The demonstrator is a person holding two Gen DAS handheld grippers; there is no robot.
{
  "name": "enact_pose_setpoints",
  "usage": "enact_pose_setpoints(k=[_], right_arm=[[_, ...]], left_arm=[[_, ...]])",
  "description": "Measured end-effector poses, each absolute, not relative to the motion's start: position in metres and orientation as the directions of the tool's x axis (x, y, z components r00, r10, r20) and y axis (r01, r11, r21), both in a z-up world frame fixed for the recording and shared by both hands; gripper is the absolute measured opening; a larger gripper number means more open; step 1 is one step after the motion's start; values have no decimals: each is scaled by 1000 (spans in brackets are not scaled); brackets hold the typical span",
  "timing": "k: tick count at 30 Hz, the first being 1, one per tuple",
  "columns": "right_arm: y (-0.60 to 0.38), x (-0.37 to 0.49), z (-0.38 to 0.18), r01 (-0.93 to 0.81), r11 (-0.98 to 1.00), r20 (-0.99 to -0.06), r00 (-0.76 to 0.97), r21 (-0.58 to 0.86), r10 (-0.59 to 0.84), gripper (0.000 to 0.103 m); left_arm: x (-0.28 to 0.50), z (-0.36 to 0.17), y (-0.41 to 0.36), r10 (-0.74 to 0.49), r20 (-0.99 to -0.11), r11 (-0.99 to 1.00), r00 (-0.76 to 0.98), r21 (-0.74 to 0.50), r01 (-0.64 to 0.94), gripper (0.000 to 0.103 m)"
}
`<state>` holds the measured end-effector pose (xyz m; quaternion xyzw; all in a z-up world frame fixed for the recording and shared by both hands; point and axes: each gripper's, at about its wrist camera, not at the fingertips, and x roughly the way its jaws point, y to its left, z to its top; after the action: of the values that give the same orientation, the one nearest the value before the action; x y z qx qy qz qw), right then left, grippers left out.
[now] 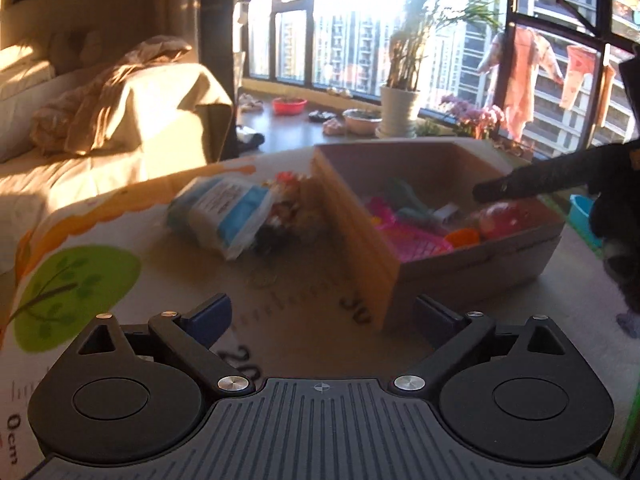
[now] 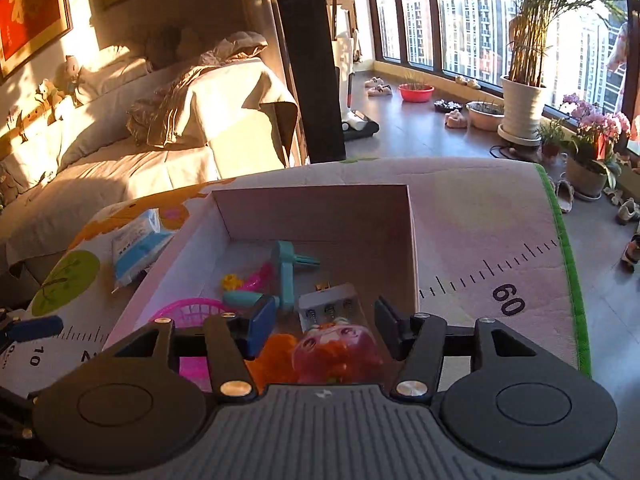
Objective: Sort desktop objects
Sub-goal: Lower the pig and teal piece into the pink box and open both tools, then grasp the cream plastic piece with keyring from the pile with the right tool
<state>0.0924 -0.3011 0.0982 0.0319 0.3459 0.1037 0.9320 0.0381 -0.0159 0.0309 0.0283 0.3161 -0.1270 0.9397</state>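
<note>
The left claw (image 1: 322, 322) stands wide open over the surface (image 1: 296, 320), empty. The right claw (image 2: 324, 330) hangs open above the box (image 2: 316, 208), just over a pink doll (image 2: 340, 350) lying inside.

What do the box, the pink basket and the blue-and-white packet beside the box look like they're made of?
Box: cardboard, by the look; matte, with straight folded walls and a thin raw rim.
Pink basket: likely moulded plastic; a bright, glossy open lattice.
Packet: seemingly soft plastic film; shiny, crinkled, with a printed label. What is inside cannot be seen.
</note>
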Motion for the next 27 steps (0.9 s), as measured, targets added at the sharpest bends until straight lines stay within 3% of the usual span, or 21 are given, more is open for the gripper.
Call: enact_pose_setpoints(k=[4, 6, 9, 12, 18, 23, 24, 27], right_arm=[[-279, 93, 113, -209, 971, -642, 729, 120, 236, 57], [-261, 98, 126, -245, 962, -643, 719, 120, 264, 65], [-224, 121, 141, -291, 948, -670, 680, 127, 298, 66], [-179, 158, 143, -334, 939, -709, 643, 83, 291, 57], [-101, 227, 112, -331, 935, -759, 639, -125, 125, 37], [-79, 261, 81, -283, 919, -763, 646, -275, -30, 30], [-77, 264, 78, -281, 917, -769, 638, -282, -41, 25], [-75, 269, 77, -277, 919, -784, 618, -280, -53, 24]], left_arm=[[39, 8, 15, -112, -649, 990, 752, -12, 137, 101], [41, 3, 29, -110, -662, 994, 742, -56, 98, 101], [40, 1, 36, -116, -654, 993, 748, -80, 84, 102], [38, 2, 36, -126, -644, 992, 755, -88, 91, 103], [36, 2, 33, -138, -638, 990, 758, -108, 89, 103], [36, 2, 33, -141, -638, 990, 757, -110, 92, 103], [37, 2, 34, -146, -638, 989, 756, -116, 93, 103], [35, 3, 37, -156, -637, 987, 755, -125, 98, 103]])
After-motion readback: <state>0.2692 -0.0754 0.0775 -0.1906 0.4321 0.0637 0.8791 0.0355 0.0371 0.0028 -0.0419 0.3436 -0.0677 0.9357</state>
